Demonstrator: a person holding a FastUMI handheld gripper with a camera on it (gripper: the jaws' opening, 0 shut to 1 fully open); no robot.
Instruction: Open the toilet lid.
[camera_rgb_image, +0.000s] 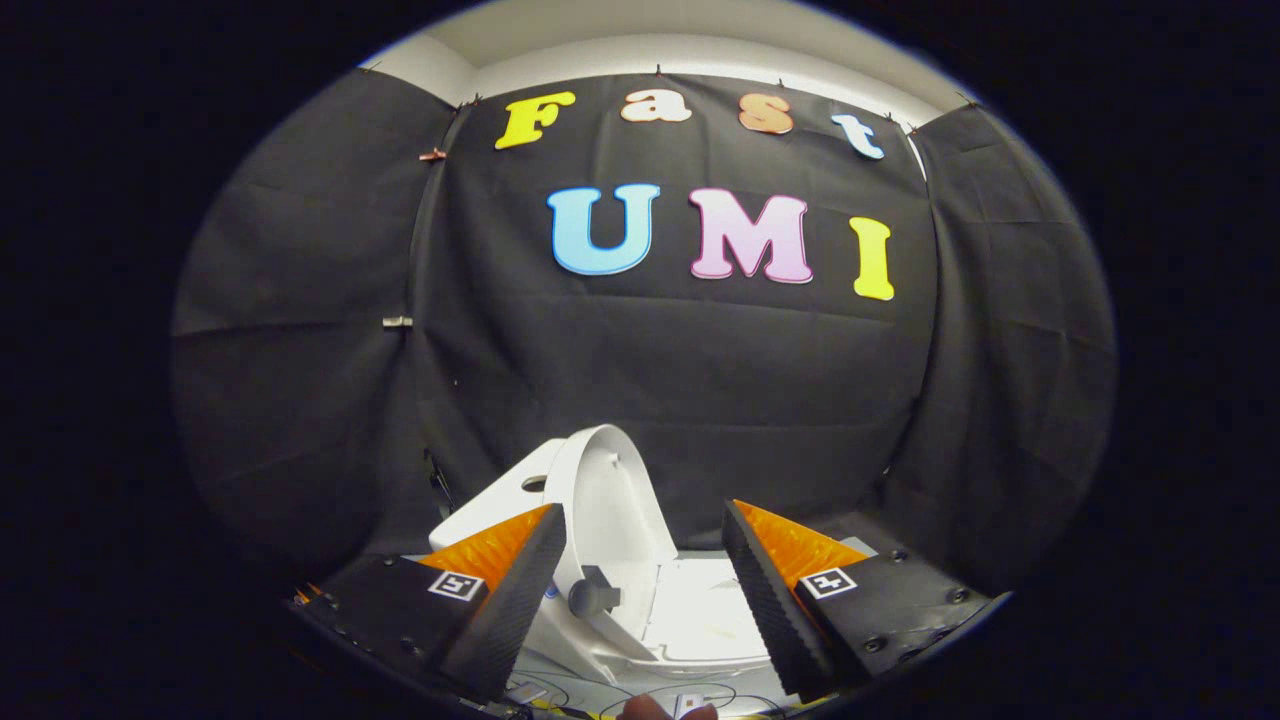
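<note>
While the tool (643, 560) gapes wide, the raised toilet lid (610, 490) stands between its fingers.

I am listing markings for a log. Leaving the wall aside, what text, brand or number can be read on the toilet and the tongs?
On the toilet and its raised lid: none that I can see.
On the fingers, square markers: coded patterns, no words.
The tongs stand open, the lid just ahead between the fingers.
</note>
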